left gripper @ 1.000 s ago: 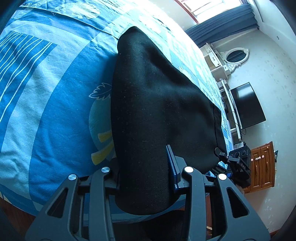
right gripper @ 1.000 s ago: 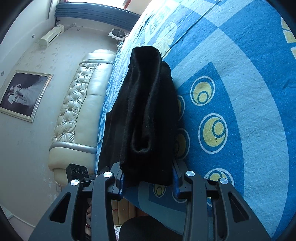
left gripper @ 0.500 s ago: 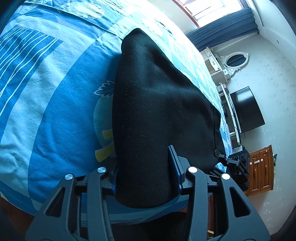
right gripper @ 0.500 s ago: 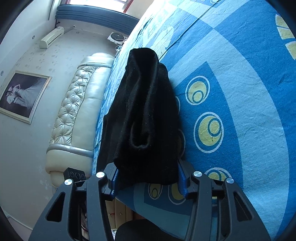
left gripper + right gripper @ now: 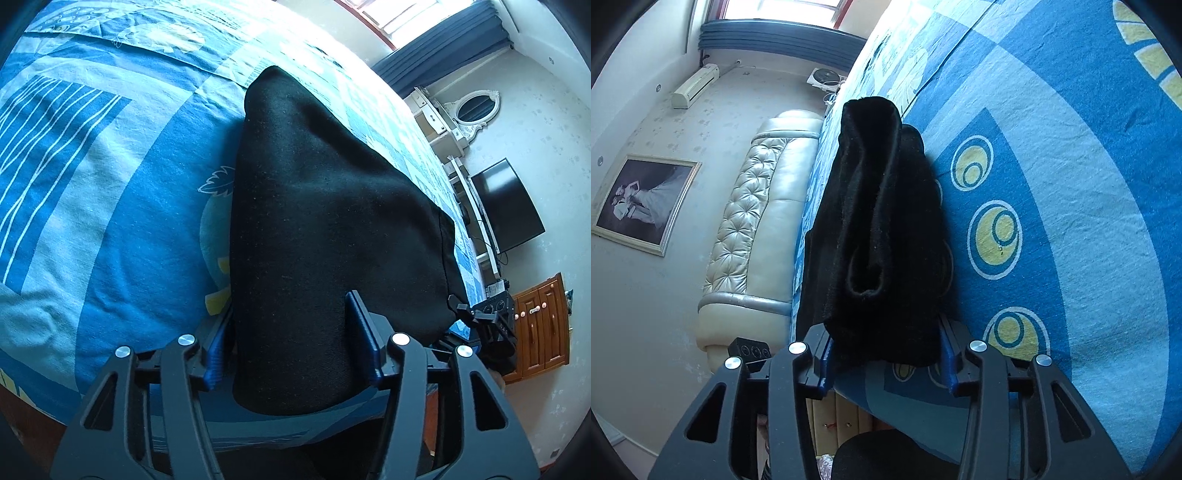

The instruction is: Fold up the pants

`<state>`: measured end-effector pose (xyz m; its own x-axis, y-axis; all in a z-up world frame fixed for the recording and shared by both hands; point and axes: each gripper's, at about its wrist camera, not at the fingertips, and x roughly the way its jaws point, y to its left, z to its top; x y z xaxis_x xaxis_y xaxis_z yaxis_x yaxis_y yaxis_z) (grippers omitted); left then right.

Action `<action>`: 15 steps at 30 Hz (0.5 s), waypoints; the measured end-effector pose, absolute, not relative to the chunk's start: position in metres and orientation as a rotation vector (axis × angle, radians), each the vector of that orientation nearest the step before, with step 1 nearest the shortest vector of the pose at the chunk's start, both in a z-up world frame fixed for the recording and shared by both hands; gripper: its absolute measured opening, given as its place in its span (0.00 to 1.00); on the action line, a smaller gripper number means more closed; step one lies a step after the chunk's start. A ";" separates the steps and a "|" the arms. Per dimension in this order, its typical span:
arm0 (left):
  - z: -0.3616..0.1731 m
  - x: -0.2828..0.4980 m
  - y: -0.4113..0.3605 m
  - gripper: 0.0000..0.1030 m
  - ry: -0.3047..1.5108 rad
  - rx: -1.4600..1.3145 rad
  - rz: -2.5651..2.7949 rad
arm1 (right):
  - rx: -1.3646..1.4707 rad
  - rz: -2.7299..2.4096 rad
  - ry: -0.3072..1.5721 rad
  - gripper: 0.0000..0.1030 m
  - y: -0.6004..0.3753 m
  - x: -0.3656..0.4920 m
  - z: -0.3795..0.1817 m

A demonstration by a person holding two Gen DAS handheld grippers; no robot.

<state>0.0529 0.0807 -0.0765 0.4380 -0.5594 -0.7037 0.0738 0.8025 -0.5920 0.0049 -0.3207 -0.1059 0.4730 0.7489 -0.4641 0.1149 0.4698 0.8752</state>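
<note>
Black pants [image 5: 314, 221], folded into a thick bundle, lie on a blue patterned bedsheet [image 5: 110, 192] and fill the middle of both wrist views.

Left gripper [image 5: 291, 339]: bottom centre of frame, pointing down onto the near end of the bundle. Its jaws have just been opening; the pants sit between them, with a thin gap visible at the left blue pad, so the grip looks released rather than pinching. Right pad lies along the cloth edge; contact there unclear.

Right gripper [image 5: 884, 354]: bottom centre of its frame, straddling the other near end, where a rolled fold [image 5: 866, 269] shows an open loop. Jaws have just been opening too; cloth hangs between the blue pads and touches or nearly touches both. Cannot tell whether they press.

Surroundings, left view: dark screen [image 5: 508, 206] and wooden cabinet [image 5: 539, 325] at right edge. Right view: padded cream headboard [image 5: 757, 229] left of centre, framed picture [image 5: 642, 203] at far left.
</note>
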 end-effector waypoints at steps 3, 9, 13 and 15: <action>-0.076 0.052 0.079 0.68 1.038 -0.493 -0.391 | 1.045 0.494 1.016 0.49 -0.320 0.004 -0.105; -0.079 0.049 0.083 0.79 1.027 -0.537 -0.389 | 1.051 0.528 0.976 0.65 -0.318 0.000 -0.101; -0.076 0.045 0.076 0.86 1.026 -0.496 -0.372 | 1.049 0.532 0.972 0.70 -0.317 -0.002 -0.096; -0.076 0.044 0.074 0.89 1.021 -0.483 -0.369 | 1.055 0.535 0.971 0.70 -0.318 -0.005 -0.097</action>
<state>0.0441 0.0739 -0.0762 0.4766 -0.5073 -0.7180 0.0695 0.8359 -0.5444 -0.0047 -0.3183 -0.0966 0.4968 0.7687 -0.4028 0.0704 0.4269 0.9015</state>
